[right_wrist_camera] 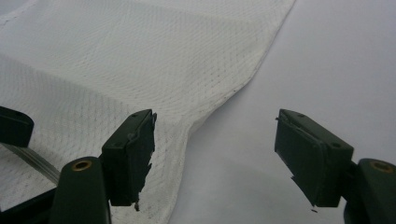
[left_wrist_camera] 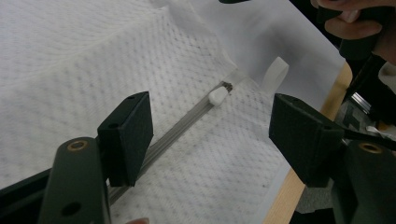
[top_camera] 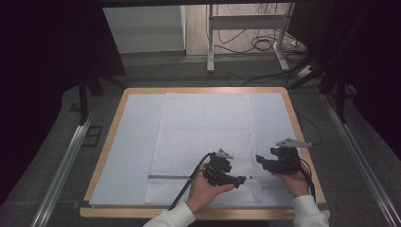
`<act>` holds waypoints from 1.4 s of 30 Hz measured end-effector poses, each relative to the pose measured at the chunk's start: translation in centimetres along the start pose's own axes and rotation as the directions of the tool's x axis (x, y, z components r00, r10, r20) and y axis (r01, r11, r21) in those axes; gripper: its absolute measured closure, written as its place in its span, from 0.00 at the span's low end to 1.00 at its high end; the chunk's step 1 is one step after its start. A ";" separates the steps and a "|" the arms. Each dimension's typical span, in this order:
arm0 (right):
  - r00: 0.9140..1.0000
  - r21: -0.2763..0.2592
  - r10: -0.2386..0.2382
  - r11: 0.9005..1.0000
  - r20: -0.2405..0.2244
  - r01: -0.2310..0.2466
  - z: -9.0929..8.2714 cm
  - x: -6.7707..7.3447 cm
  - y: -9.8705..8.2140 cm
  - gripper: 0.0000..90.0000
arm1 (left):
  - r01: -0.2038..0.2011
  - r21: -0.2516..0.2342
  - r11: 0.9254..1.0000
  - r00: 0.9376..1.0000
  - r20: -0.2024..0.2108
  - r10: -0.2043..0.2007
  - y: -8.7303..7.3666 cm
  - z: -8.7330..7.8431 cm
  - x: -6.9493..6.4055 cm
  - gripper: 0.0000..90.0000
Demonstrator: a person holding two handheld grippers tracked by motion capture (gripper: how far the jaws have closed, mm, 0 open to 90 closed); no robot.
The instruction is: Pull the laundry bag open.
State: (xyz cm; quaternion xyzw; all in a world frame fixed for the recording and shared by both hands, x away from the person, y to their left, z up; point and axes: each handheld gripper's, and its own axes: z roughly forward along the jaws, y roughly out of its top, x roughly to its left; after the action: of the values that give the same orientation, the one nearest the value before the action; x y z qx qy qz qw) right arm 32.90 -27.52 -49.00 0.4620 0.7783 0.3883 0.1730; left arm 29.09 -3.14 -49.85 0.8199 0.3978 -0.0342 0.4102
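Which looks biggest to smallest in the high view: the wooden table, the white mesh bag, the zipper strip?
1. wooden table, widest, its edge framing everything on it.
2. white mesh bag, covering the middle.
3. zipper strip, a thin grey line across the bag's near end.

Both sleeves are white, cuffs showing at six o'clock of the high view. The left gripper point(top_camera: 242, 179) is black and blocky, a grey three-cornered plate on top and a thick black cable trailing off toward seven o'clock. The right gripper point(top_camera: 259, 160) matches: black body, grey plate, a thinner black cable looping toward five o'clock. Up close in the left gripper view, the fingers point(left_wrist_camera: 127, 135) are dark rectangular pads with small holes, on arms with brass-ringed screw holes. In the right gripper view the fingers point(right_wrist_camera: 131, 156) look chipped and ragged along their edges.
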 end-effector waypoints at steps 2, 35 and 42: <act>1.000 -0.002 0.002 1.000 0.000 -0.002 -0.1 0.0 0.0 0.32 | 0.000 0.005 1.000 1.000 0.006 0.000 0.1 0.2 -0.1 0.34; 1.000 -0.003 0.019 1.000 0.002 -0.019 -0.2 -0.3 0.0 0.31 | 0.038 0.084 0.996 0.995 0.090 -0.046 0.8 2.9 -0.9 0.38; 1.000 0.001 0.023 1.000 0.002 -0.023 -0.2 -0.5 0.0 0.31 | 0.059 0.093 0.994 0.992 0.104 -0.069 0.8 3.5 -0.9 0.40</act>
State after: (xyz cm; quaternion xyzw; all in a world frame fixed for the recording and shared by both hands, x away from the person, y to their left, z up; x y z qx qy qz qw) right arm 33.01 -28.02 -48.93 0.4715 0.7730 0.3892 0.1692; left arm 29.98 -6.40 -51.28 0.8212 0.3995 -0.1091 0.3925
